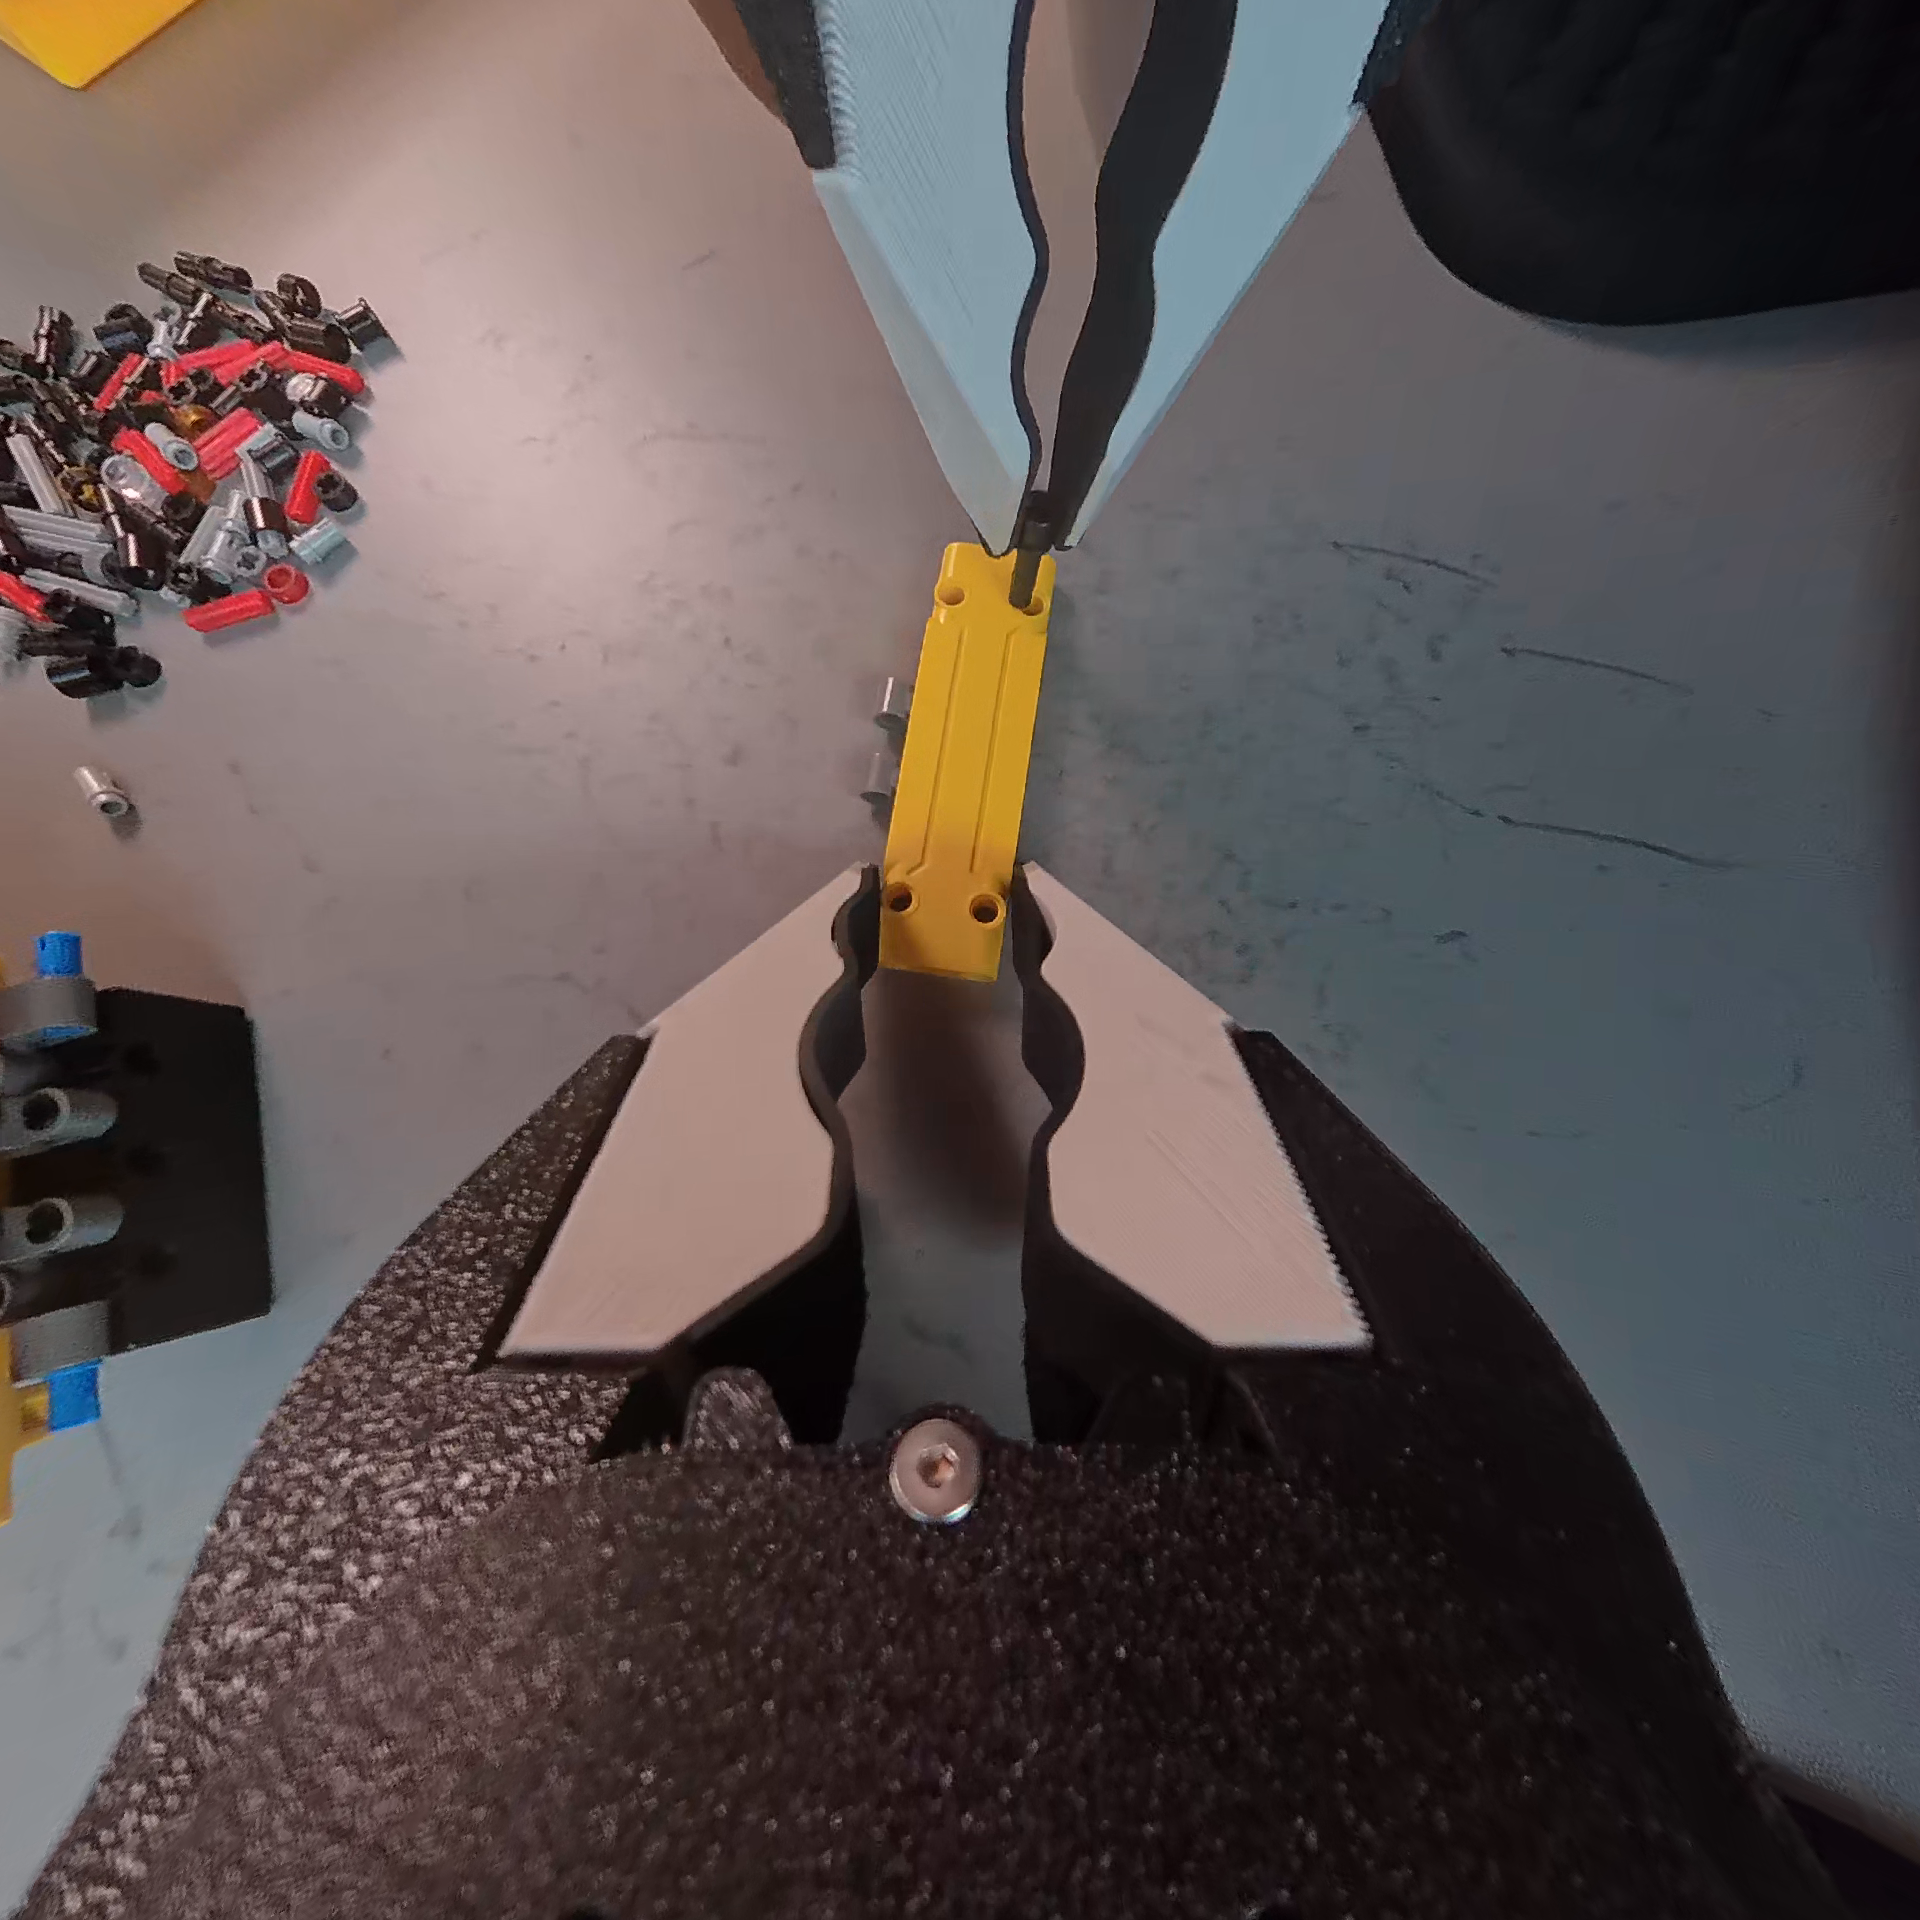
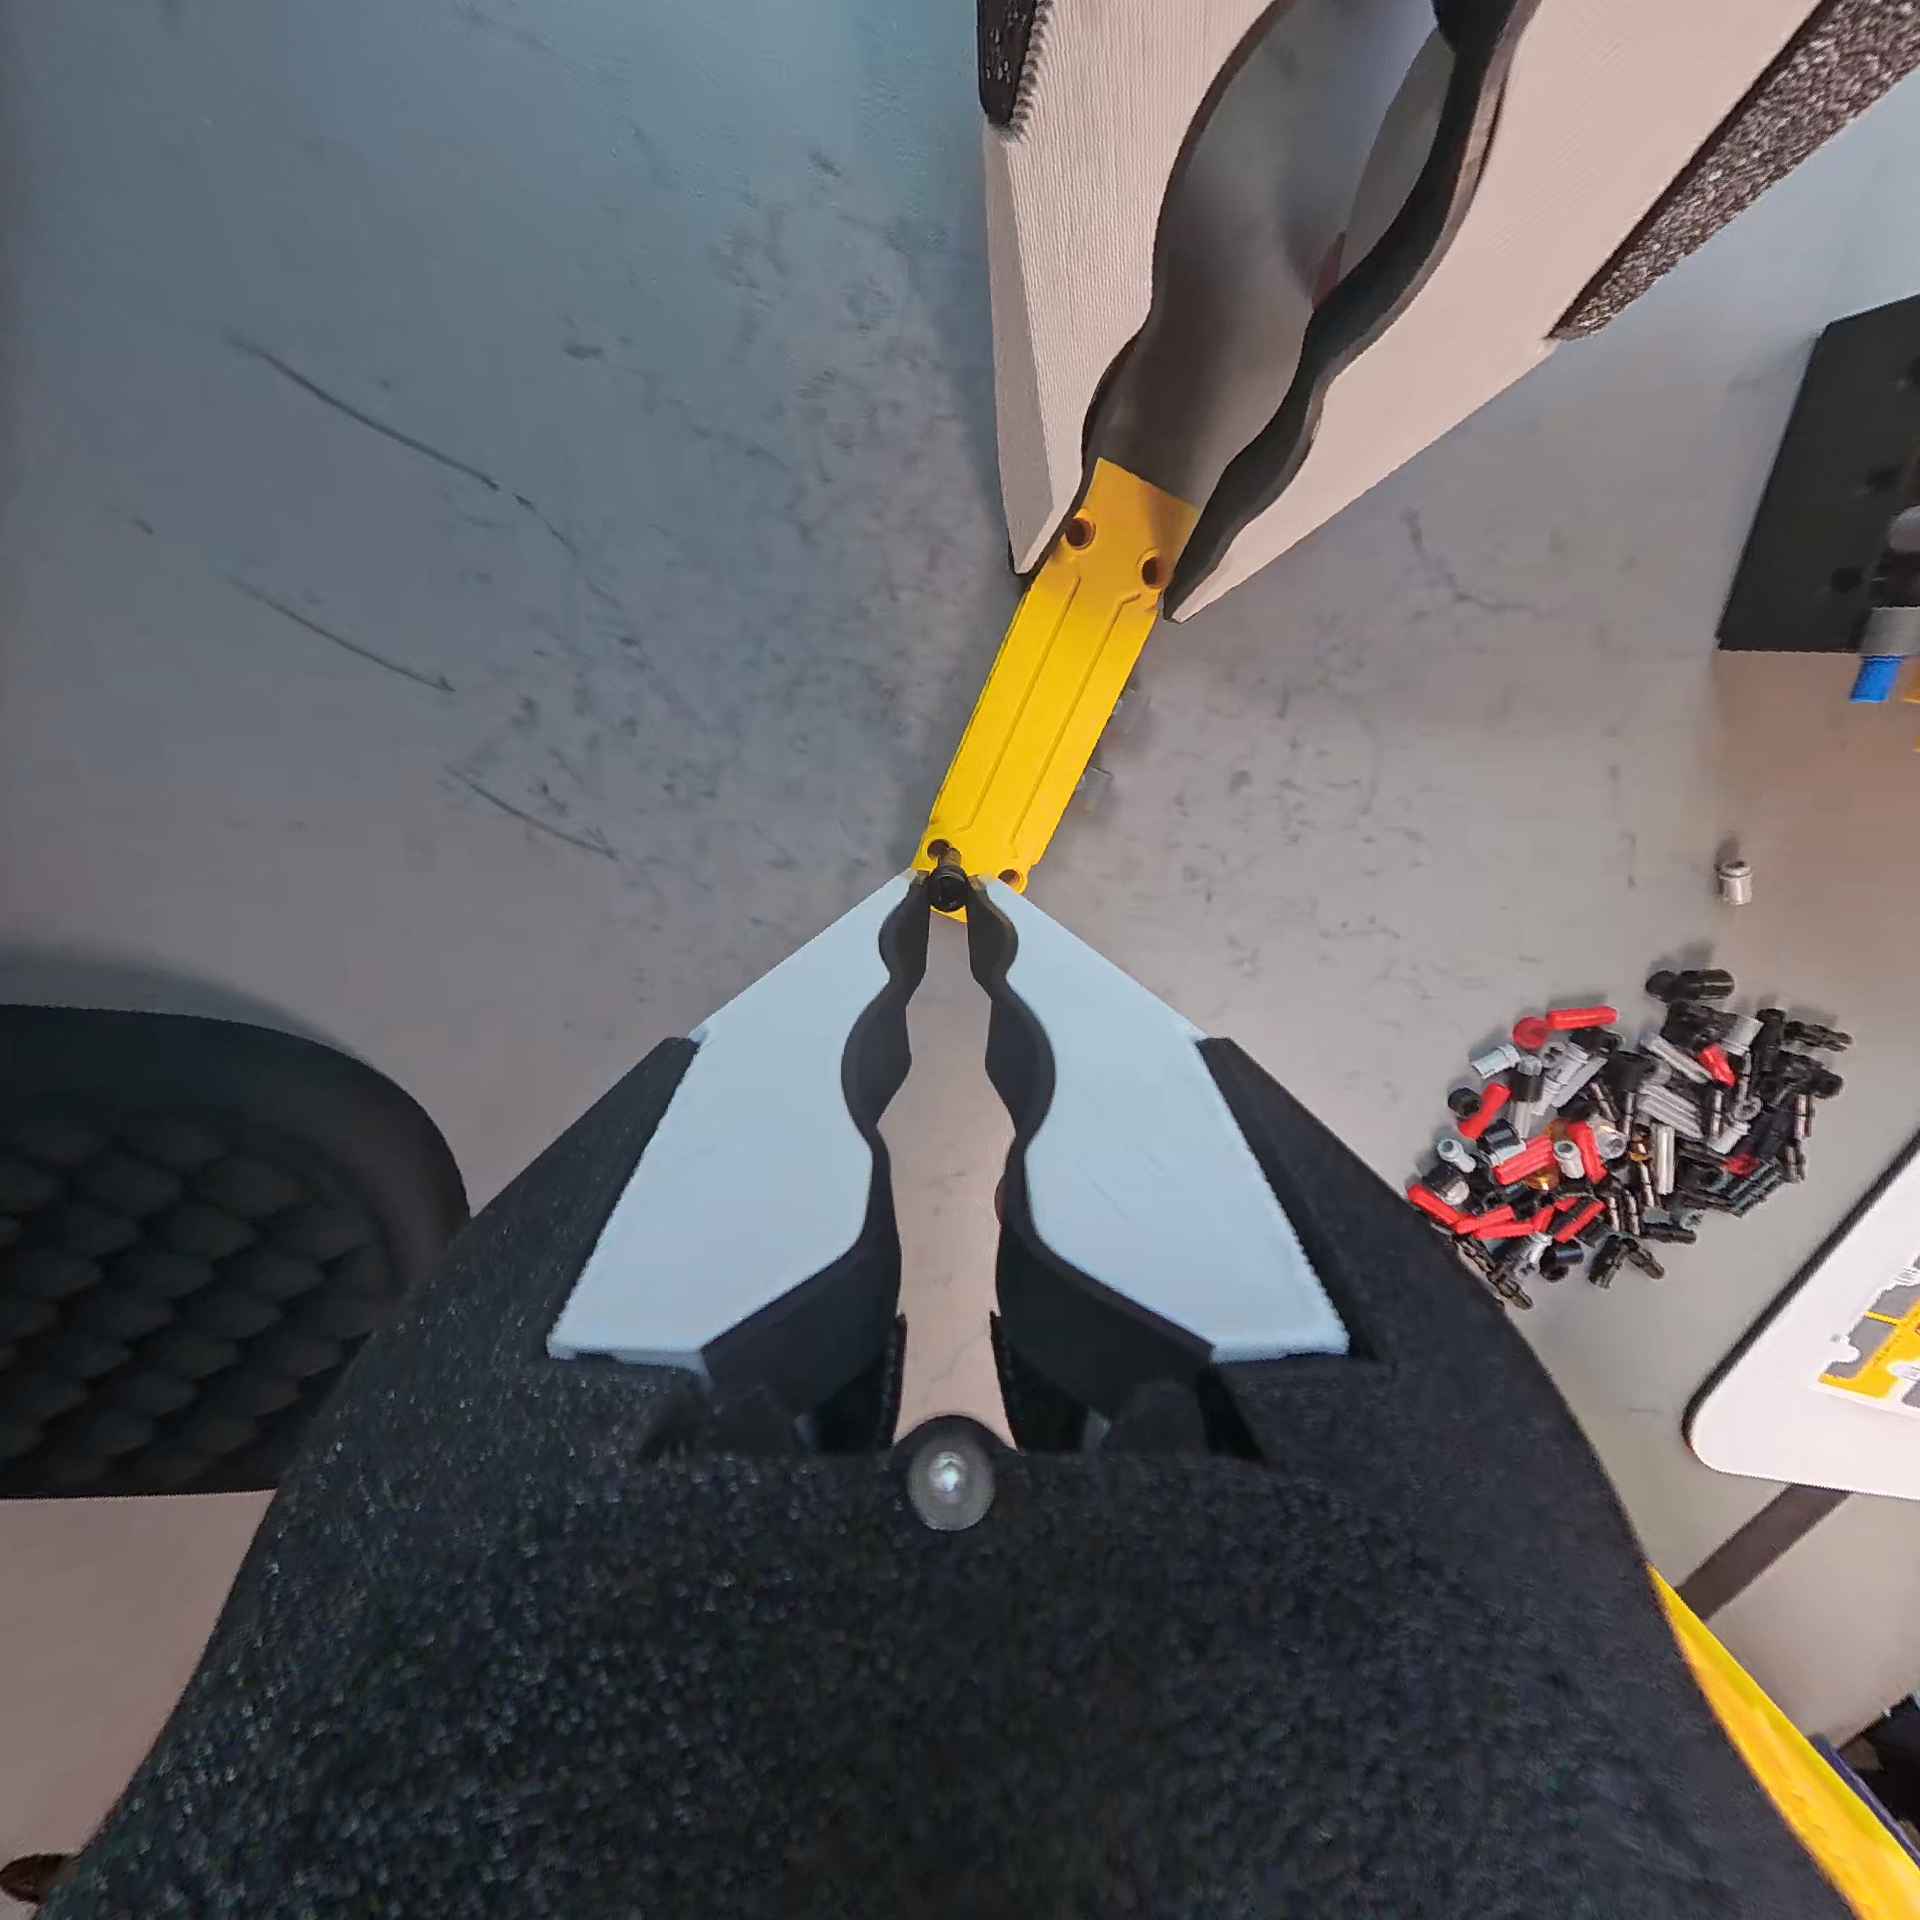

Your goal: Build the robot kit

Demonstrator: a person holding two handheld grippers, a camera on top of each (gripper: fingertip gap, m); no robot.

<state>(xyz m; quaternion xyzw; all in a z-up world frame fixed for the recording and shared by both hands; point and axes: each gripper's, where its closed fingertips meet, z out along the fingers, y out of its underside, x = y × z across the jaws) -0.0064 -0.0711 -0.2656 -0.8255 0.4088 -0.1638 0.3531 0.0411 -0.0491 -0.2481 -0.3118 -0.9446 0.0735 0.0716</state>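
Note:
My left gripper (image 1: 942, 920) is shut on one end of a long yellow panel piece (image 1: 966, 769) with a hole near each corner, held over the grey table. My right gripper (image 2: 945, 902) is shut on a small black pin (image 2: 947, 886), whose tip sits at a corner hole at the panel's other end (image 2: 1039, 727). In the left wrist view the right gripper (image 1: 1034, 535) comes in from the top with the black pin (image 1: 1031, 556) in the far right hole. In the right wrist view the left gripper (image 2: 1127, 540) grips the far end. Two small grey pieces (image 1: 883, 727) show beside the panel.
A heap of small red, black and grey connector pieces (image 1: 177, 457) lies on the table (image 1: 1455, 831), also in the right wrist view (image 2: 1621, 1132). A black block with grey and blue parts (image 1: 114, 1164) sits at left. A black round object (image 2: 177, 1247) and a white booklet (image 2: 1818, 1351) lie nearby. The gap from one gripper's tips to the other's is roughly 6 cm. The black round object (image 2: 177, 1247) is about equally far from each gripper, around 20 cm.

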